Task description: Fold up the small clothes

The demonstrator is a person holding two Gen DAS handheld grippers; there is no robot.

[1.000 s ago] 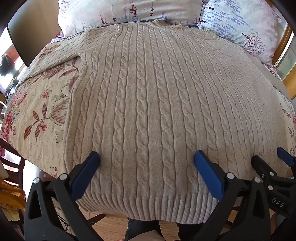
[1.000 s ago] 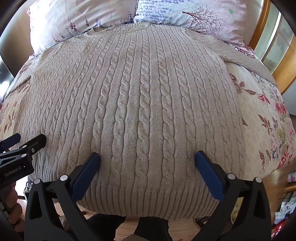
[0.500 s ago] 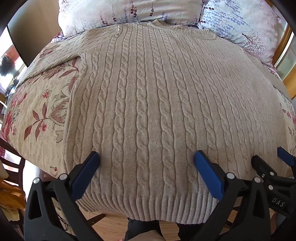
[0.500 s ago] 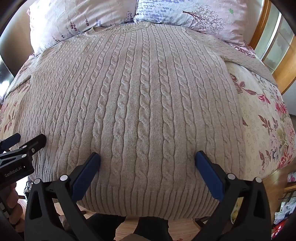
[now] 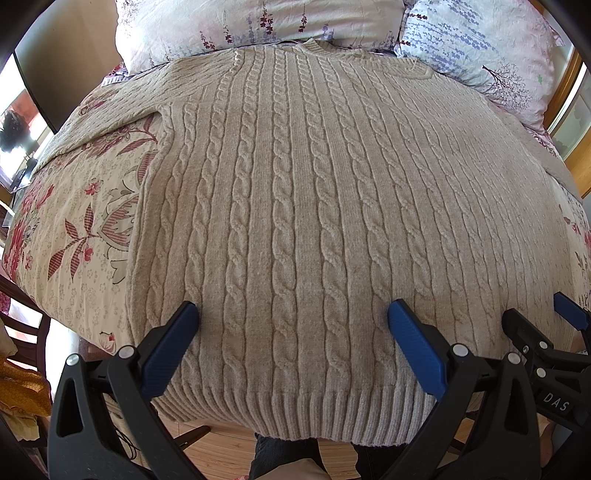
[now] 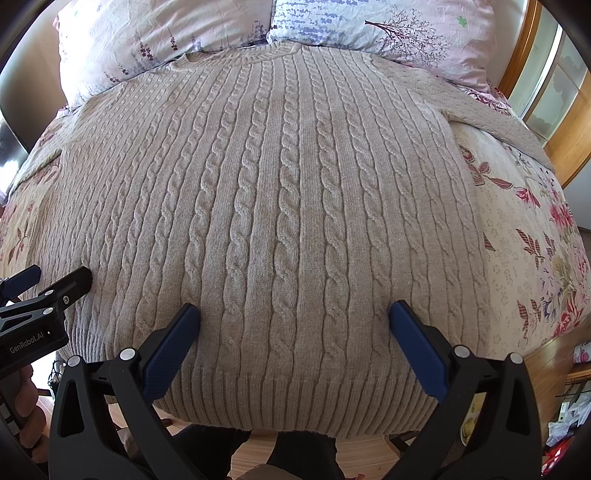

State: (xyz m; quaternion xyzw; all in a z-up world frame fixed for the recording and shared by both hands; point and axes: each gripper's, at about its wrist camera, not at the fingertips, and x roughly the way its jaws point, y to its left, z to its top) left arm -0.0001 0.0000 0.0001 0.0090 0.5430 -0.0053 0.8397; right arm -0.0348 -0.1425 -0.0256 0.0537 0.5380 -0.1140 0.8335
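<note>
I hold my left gripper (image 5: 291, 317) low over the near hem of the beige cable-knit sweater (image 5: 295, 221), its two blue-padded fingers (image 5: 168, 343) spread wide apart with nothing between them but the knit below; I cannot tell whether the pads touch the wool or hang just above it. My right gripper (image 6: 295, 317) sits the same way just beside it, jaws wide and empty, pointing along the sweater toward its neckline. From the right wrist view the left gripper shows at the left edge, with my fingers (image 6: 31, 417) wrapped round its black handle. The sweater lies flat and face up on the cream bedspread with red and pink flowers (image 5: 81, 221), collar at the far end against the pillows, ribbed hem (image 5: 314, 410) hanging slightly over the bed's near edge, one sleeve running out toward the far left corner and the other toward the far right. Two pale pillows with lavender and tree prints (image 6: 388, 33) lean at the head of the bed. A wooden frame with glass panes (image 6: 546, 92) stands at the right, wood flooring (image 6: 255, 454) shows below the near edge, and my dark trouser legs (image 5: 280, 454) stand there against the bed.
</note>
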